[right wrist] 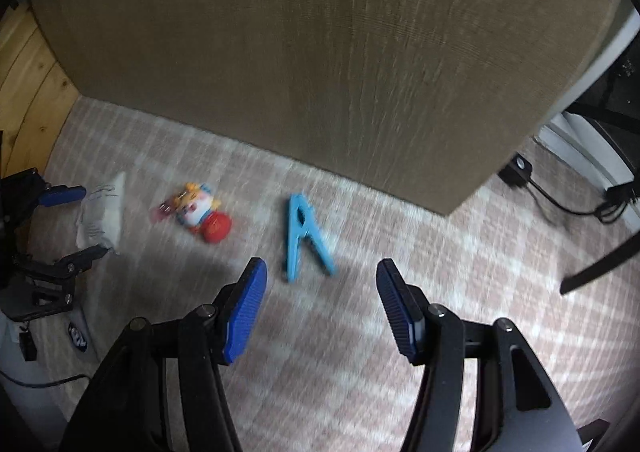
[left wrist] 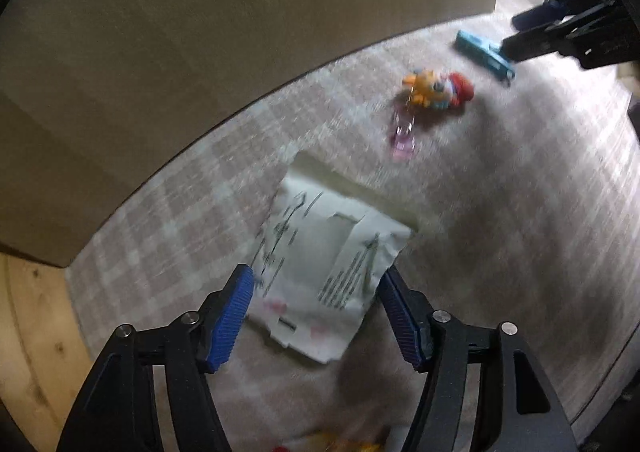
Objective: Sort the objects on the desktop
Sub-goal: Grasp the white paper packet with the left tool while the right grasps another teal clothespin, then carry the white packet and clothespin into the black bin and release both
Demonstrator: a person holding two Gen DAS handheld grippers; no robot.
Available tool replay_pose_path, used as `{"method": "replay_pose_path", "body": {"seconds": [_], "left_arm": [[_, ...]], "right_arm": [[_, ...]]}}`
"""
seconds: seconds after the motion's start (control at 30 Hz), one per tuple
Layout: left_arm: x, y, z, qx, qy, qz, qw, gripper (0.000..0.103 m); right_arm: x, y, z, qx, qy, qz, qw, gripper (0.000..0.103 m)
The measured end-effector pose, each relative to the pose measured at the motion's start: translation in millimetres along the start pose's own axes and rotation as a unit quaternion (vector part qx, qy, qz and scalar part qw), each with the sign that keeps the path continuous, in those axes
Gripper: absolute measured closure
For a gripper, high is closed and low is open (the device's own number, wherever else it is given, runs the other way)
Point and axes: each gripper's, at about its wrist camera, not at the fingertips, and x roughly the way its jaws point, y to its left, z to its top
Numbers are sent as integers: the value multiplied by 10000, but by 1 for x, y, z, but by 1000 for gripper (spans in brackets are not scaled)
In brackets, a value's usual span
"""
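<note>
A white printed packet point(left wrist: 332, 252) lies on the checked cloth point(left wrist: 520, 212), between the blue pads of my left gripper point(left wrist: 316, 280). That gripper is open and straddles the packet without pressing it. In the right wrist view the same packet point(right wrist: 102, 216) sits between the left gripper's point(right wrist: 76, 224) spread fingers. A light blue clothes peg point(right wrist: 304, 240) lies flat just beyond my right gripper point(right wrist: 320, 270), which is open and holds nothing. The peg point(left wrist: 484, 52) also shows beside the right gripper point(left wrist: 520, 32). A small orange, white and red toy figure point(left wrist: 438, 88) with a pink clip point(left wrist: 404, 136) lies between packet and peg.
A tall brown wood-grain panel point(right wrist: 320, 52) walls off the back of the cloth. Pale wooden boards point(left wrist: 24, 332) stand at the left. Black cables and a plug point(right wrist: 560, 204) lie at the right edge. Something yellow and red point(left wrist: 340, 444) peeks in below the left gripper.
</note>
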Motion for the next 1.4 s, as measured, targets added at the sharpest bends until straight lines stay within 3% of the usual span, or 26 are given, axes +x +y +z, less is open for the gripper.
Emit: {"method": "replay_pose_path", "body": {"seconds": [0.07,0.17,0.33,0.47,0.6,0.73,0.87,1.03,1.27,1.4], "left_arm": [[5,1,3,-78,-33,-90,9999,20],[9,7,4,-381,-92,-402,9984,19],[8,4,-1,-649,-255,-418,9967,21],[4,-3,-7,-814,-284,-368,9956,32],[-1,-12,-13,-978,-295,-350,9941,51],[-4,-11,-16,-1270,-275,-307,9910,67],[-14,-11,-16,-1496,-367,-401,9873,94],[-21,-21,-18,-1643,-419,-223,9853,98],[-54,-38,-25,-1911,-734,-407,9780,100],[-75,-61,-25,-1807,-891,-472,9783,100]], "right_arm": [[8,-4,3,150,52,138,9998,47],[17,-3,3,179,158,188,9995,47],[20,12,1,-106,155,-4,9998,46],[20,22,-3,-234,218,-353,9989,51],[15,26,-10,-197,323,-326,9988,74],[9,26,-24,-176,336,-247,9990,75],[4,21,-34,50,322,-37,9995,75],[-12,17,-44,207,185,146,9995,75],[-40,14,-54,336,-79,335,9988,75],[-60,11,-66,405,-215,442,9980,75]]}}
